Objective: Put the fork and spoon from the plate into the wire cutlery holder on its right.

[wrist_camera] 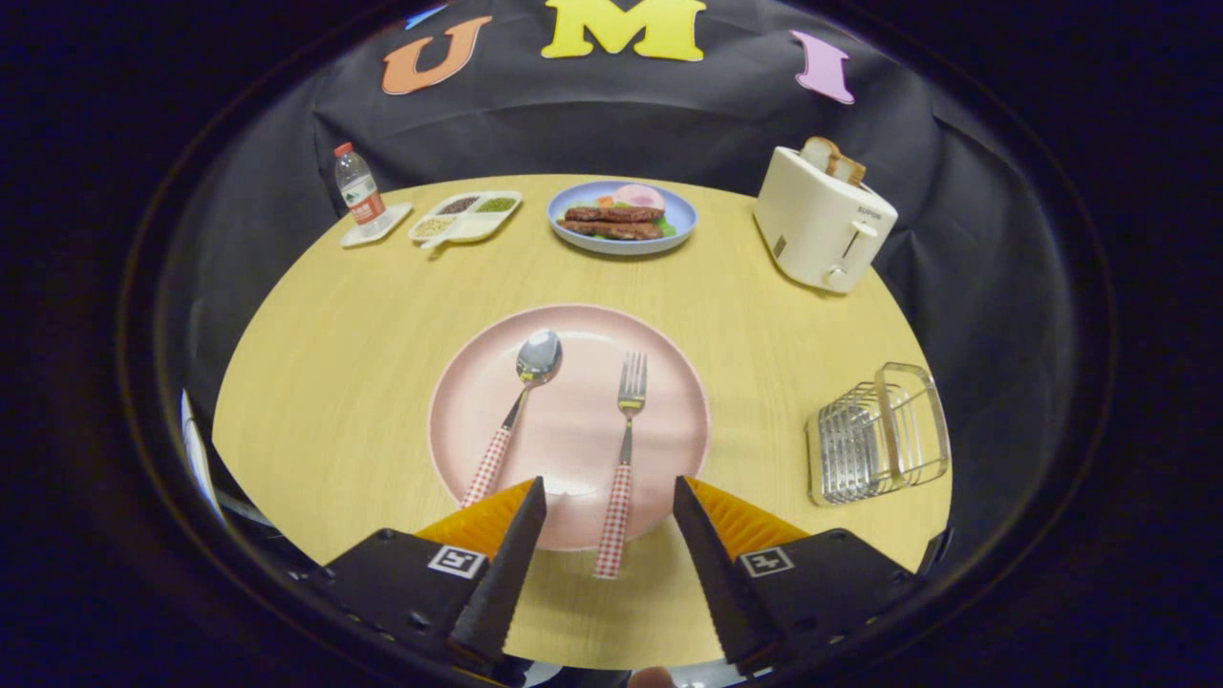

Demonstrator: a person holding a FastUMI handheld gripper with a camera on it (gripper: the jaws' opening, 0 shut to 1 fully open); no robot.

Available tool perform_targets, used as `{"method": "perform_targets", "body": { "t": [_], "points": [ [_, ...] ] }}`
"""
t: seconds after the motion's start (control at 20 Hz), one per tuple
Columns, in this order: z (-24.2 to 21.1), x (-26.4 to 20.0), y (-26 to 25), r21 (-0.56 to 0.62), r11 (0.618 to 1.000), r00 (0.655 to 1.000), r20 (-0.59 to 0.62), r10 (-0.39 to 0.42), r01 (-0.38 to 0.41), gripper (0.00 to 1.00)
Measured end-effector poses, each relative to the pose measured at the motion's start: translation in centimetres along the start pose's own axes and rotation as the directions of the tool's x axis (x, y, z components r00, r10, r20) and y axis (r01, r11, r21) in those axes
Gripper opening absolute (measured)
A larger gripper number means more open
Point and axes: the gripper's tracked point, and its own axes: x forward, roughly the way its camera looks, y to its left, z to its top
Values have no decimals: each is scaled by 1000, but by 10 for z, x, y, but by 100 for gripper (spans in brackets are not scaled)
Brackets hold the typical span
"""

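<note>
- Tool [609, 511] first: its two black fingers are spread wide and grip nothing. They hang over the near rim of the pink plate, with the fork's handle lying in the gap between them, which suggests the fork is the piece lined up for the first pick.
- Table [334, 382]: a round, pale wooden top that carries everything, set against the booth's black cloth wall.
- Pink plate [573, 430]: sits at the middle of the table, just ahead of the fingers, and serves as the starting place for both pieces of cutlery.
- Toaster [822, 225]: cream-coloured, at the far right of the table, with a slice of bread standing up in its slot. It plays no part in the task.
- Wire cutlery holder [879, 435]: a small metal rack to the right of the pink plate, well apart from it, near the table's right edge. It looks empty, so neither piece has been moved yet.
- Blue plate [621, 239]: holds food at the far side of the table.
- Divided tray [465, 217]: white, with small portions in its sections, left of the blue plate.
- Water bottle [358, 189]: upright at the far left, on a small white dish.
- Fork [626, 449]: lies on the right half of the pink plate, tines pointing away, its red-checked handle sticking out over the near rim where the fingers can reach it.
- Spoon [516, 411]: lies on the left half, bowl away, its handle angled toward the left finger.
</note>
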Motion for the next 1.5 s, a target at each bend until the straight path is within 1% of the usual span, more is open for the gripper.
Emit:
{"method": "perform_targets", "body": {
  "t": [0.1,0.2,0.3,0.35,0.4,0.45,0.6,0.65,0.7,0.75,0.85,1.0,1.15,1.25,1.35,1.5],
  "points": [
    [-4,11,0,12,1000,999,-34,-24,25,67],
    [-7,20,3,30,999,997,-72,-38,41,67],
    [-12,26,4,55,997,993,-104,-48,54,48],
    [-15,27,4,61,996,991,-123,-50,58,45],
    [-15,29,6,68,996,991,-126,-46,55,39],
    [-14,30,2,59,995,988,-132,-75,84,33],
    [-22,28,2,61,994,982,-170,-79,90,16],
    [-18,21,1,59,993,981,-171,-89,100,15],
    [-20,24,-1,52,995,981,-177,-80,90,7],
    [-17,19,-1,44,996,981,-184,-66,75,3],
    [-10,3,-3,54,997,982,-185,-36,47,3],
    [4,-34,-18,64,998,982,-191,8,4,3],
    [15,-79,-53,34,999,979,-205,16,-10,3],
    [23,-107,-92,30,999,978,-207,-17,24,3],
    [24,-129,-139,28,996,970,-231,-75,83,3],
    [12,-143,-186,25,992,941,-322,-109,123,3]
  ]
}}
